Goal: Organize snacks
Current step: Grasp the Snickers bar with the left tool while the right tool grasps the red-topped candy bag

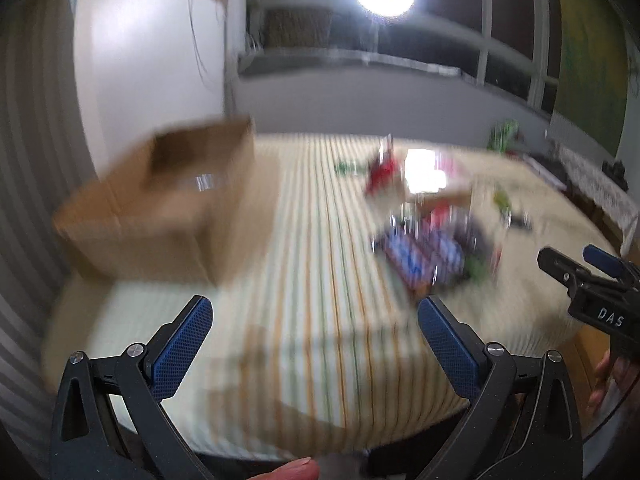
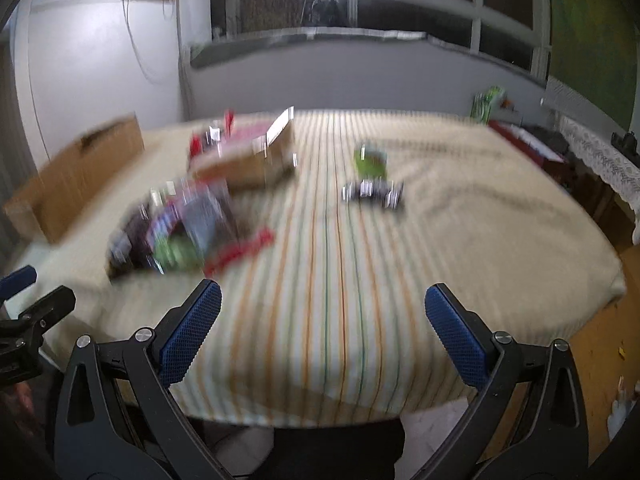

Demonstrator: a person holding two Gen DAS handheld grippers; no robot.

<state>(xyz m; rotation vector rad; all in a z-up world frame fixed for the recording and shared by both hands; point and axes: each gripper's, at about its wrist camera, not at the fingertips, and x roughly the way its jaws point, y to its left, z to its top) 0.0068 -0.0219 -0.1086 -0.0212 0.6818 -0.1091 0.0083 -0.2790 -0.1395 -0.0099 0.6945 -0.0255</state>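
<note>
Plainly, both tools are empty. The left gripper [image 1: 316,334] has its blue pads spread wide over the near edge of the striped cloth [image 1: 304,240], nothing between them, and the right gripper [image 2: 322,330] is spread the same way above the same cloth, also holding nothing. In the left view the right tool shows at the right edge, its fingers apart.

Outward from the left gripper, a brown cardboard box [image 1: 160,204] sits on the left side of the table with its top open; blur hides what, if anything, lies inside. Between the two tools lies a loose heap of snack packets [image 2: 180,228], purple, green and red, piled against one another. Behind it sits a smaller cardboard tray [image 2: 252,156] with red and pink packets in or on it. Well apart on the right side lie a green packet [image 2: 370,162] and, just in front of it, a dark shiny packet [image 2: 374,192].

By my judgement the sorting has barely begun: most snacks lie scattered on the cloth, none is gripped, and nearly all the gathering into a container remains. Heavy motion blur prevents reading labels or counting packets.
</note>
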